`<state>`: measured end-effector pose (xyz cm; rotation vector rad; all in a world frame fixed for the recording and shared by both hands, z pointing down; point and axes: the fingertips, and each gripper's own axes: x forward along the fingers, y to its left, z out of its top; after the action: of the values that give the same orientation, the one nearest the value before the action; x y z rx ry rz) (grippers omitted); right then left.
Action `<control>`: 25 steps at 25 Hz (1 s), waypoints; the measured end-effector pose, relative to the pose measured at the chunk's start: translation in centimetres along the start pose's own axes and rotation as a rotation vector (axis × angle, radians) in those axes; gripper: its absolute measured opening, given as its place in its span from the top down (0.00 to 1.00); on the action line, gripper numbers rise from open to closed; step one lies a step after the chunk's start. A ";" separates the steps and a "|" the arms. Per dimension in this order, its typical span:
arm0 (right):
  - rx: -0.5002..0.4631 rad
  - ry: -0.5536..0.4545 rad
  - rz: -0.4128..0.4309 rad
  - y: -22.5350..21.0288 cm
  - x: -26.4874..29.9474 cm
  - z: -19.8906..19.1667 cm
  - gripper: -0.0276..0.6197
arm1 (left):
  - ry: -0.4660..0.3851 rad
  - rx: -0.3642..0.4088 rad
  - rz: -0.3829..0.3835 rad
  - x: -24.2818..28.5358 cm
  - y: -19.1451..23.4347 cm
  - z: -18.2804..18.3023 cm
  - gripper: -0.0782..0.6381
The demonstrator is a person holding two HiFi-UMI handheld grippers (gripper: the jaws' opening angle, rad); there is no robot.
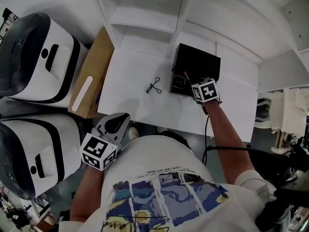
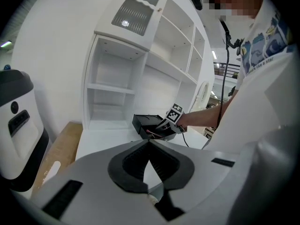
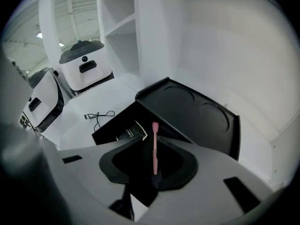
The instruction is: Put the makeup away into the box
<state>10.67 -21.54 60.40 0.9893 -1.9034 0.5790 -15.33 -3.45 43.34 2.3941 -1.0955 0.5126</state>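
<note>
A black box (image 1: 198, 62) stands open on the white table (image 1: 130, 81), its lid tipped back. My right gripper (image 1: 186, 79) hangs over the box's front compartment, pointing steeply down. In the right gripper view its jaws (image 3: 154, 146) stand apart around a thin pink makeup stick (image 3: 154, 149), with dark space on both sides of it and no pad pressing on it. A black packet with a pale label (image 3: 133, 131) lies in the box (image 3: 197, 111). An eyelash curler (image 1: 154, 87) lies on the table left of the box. My left gripper (image 1: 118, 121) is shut and empty, off the table's near edge.
Two white machines with dark tops (image 1: 38, 57) (image 1: 34, 149) stand at the left, beside a brown board (image 1: 91, 74). A white shelf unit (image 1: 149, 8) rises behind the table. A black cable (image 1: 207, 129) runs along my right arm.
</note>
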 end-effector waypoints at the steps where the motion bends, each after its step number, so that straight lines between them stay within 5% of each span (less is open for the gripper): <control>1: -0.012 -0.019 -0.003 0.4 -0.5 0.2 0.79 | -0.001 0.001 -0.005 -0.1 0.0 0.0 0.87; 10: -0.057 -0.146 0.033 8.3 -5.1 2.3 0.79 | 0.002 0.025 -0.076 -0.6 0.5 -0.6 0.87; 25: 0.025 -0.130 0.128 19.1 -1.7 1.1 0.79 | 0.019 0.040 -0.133 -4.1 3.1 -3.2 0.87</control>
<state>-5.03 -10.67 58.27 0.9455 -2.0911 0.6273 -20.75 -1.04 44.68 2.4710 -0.9179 0.5143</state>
